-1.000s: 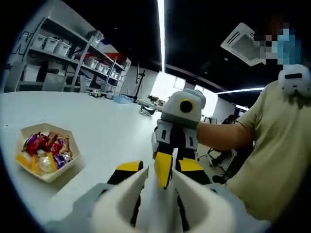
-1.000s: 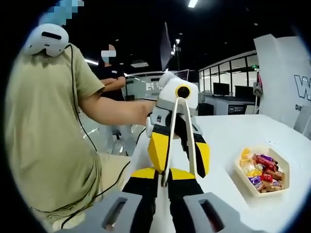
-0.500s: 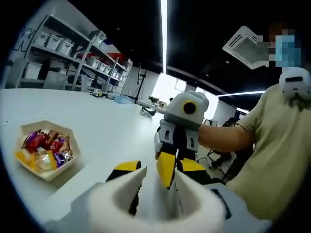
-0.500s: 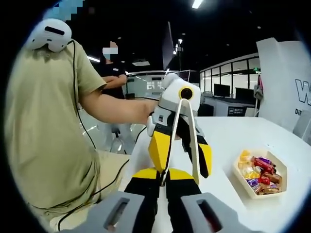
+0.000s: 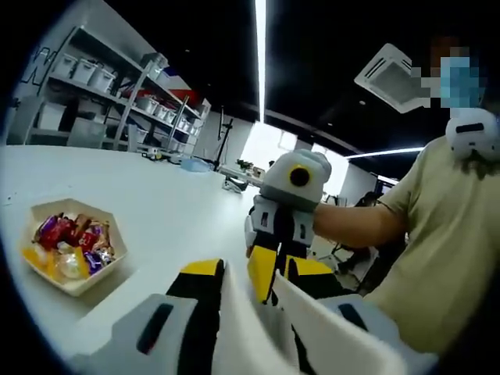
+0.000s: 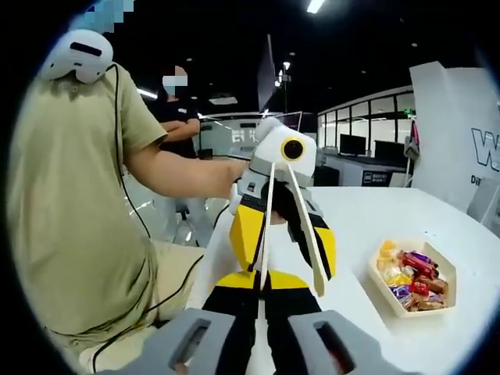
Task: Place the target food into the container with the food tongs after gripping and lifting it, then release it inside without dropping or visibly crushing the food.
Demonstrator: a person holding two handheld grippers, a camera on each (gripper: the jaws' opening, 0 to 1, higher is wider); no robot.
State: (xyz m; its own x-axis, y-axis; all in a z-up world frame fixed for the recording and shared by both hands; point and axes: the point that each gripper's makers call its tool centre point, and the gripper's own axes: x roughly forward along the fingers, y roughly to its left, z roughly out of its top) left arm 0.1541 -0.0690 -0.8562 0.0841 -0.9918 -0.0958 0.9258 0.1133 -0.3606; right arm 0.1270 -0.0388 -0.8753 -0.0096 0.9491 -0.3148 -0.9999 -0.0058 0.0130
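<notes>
The right tool [image 6: 261,291] pinched slim white food tongs [image 6: 291,219], their arms spread; wrapped candies [image 6: 412,274] sat in a hexagonal tray [image 6: 383,291] on the white desk [image 6: 367,211]. I cannot tell the left tool's [image 5: 262,275] state.

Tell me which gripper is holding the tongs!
The right gripper holds them. In its own view the pale tongs rise from between its shut black-and-yellow jaws and spread open. The left gripper facing it carries none.
</notes>
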